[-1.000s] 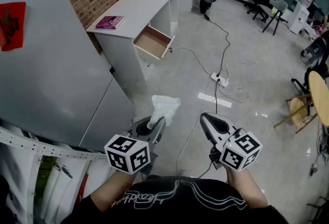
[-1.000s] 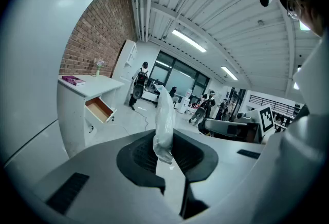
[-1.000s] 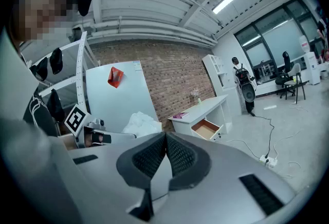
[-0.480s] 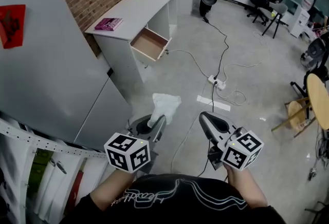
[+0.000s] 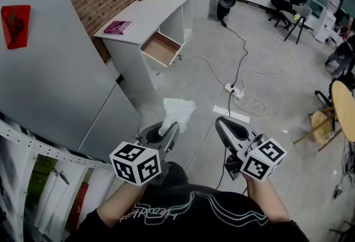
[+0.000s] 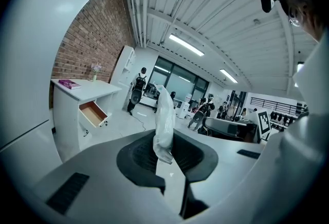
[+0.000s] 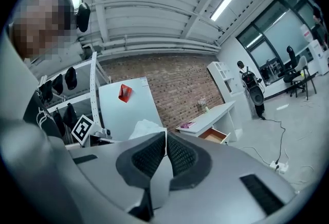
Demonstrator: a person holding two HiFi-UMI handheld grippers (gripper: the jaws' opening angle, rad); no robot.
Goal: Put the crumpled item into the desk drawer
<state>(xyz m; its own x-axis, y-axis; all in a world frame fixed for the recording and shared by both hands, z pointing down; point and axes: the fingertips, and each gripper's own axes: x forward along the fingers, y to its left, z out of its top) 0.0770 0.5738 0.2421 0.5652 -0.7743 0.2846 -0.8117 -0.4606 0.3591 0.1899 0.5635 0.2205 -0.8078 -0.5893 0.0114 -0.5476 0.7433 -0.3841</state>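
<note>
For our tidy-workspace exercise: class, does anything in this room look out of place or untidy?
The drawer of the desk stands pulled open. A power strip and its cables sprawl loose across the open floor, a likely trip hazard. The crumpled item is off the floor, pinched in the left gripper.

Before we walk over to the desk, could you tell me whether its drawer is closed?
No, the drawer stands pulled out from the white desk, its wooden inside open to view.
</note>
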